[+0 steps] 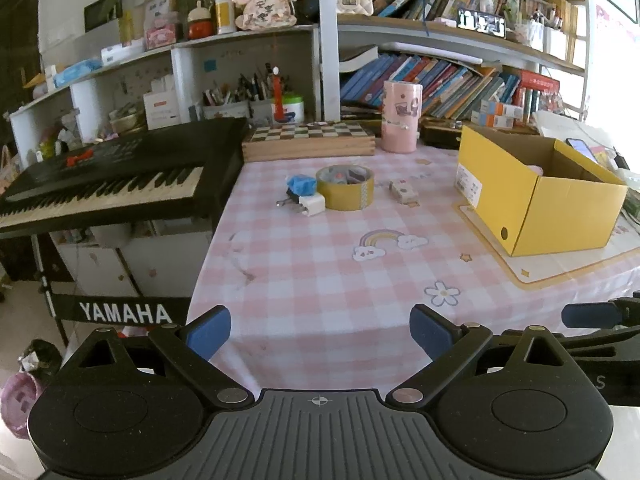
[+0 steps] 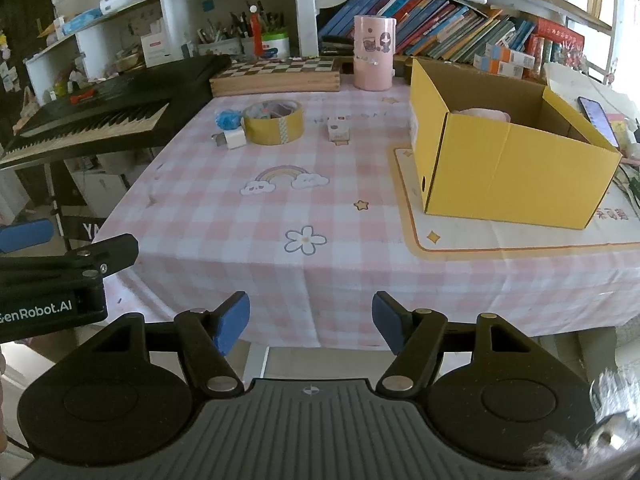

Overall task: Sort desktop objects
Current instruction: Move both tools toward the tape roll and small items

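Fingers of both grippers, left [image 1: 320,332] and right [image 2: 311,326], stand wide and empty at lower frame. Left of centre on the counter [image 1: 320,264]: charger [image 1: 312,205], tape [image 1: 346,187], eraser [image 1: 404,191]; box [image 1: 536,196] at right. Approach low, straddling one item squarely.

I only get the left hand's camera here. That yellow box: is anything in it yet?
Observer: Yes. The right camera looks over the wall of the yellow box, and a pale pink thing lies inside. I cannot tell what it is.
Visitor: And the other gripper? I see just one blue tip of it. Is it holding something?
Observer: No. The right gripper is open, with nothing between its blue pads.
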Motion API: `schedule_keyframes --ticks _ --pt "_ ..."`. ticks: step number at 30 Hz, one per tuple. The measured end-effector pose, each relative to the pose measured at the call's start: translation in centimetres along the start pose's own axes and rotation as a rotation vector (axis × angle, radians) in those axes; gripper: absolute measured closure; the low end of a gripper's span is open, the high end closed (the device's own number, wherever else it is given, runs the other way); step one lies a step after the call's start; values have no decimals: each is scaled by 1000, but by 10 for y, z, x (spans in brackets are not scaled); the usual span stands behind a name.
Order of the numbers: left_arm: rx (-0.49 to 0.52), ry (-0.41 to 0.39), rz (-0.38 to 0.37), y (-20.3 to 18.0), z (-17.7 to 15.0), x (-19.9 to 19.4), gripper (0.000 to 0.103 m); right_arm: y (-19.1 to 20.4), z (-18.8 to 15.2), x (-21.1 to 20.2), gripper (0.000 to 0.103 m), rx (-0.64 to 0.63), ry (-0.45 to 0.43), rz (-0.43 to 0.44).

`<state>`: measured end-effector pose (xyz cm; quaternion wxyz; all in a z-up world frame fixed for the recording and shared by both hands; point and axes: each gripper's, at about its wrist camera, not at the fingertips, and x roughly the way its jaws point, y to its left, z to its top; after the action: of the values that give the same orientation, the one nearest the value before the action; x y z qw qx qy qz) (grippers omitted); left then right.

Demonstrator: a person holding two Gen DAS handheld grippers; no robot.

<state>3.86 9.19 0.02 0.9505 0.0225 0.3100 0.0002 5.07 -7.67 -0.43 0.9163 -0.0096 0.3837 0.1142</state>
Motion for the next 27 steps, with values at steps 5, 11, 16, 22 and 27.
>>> schedule_keyframes --ticks 5,11,16,22,27 --pt "-3 -5 -12 5 1 3 5 5 3 2 35 2 -2 -15" --pt "-9 4 -18 6 3 11 5 8 8 8 35 -6 -1 -26" --pt "-8 -7 -4 7 8 17 5 7 14 17 35 -3 -8 -26" --pt "-37 -1 24 14 20 35 5 8 29 34 35 -27 -36 -27" --pt "-69 9 48 16 38 59 5 5 52 51 36 -56 -91 -50"
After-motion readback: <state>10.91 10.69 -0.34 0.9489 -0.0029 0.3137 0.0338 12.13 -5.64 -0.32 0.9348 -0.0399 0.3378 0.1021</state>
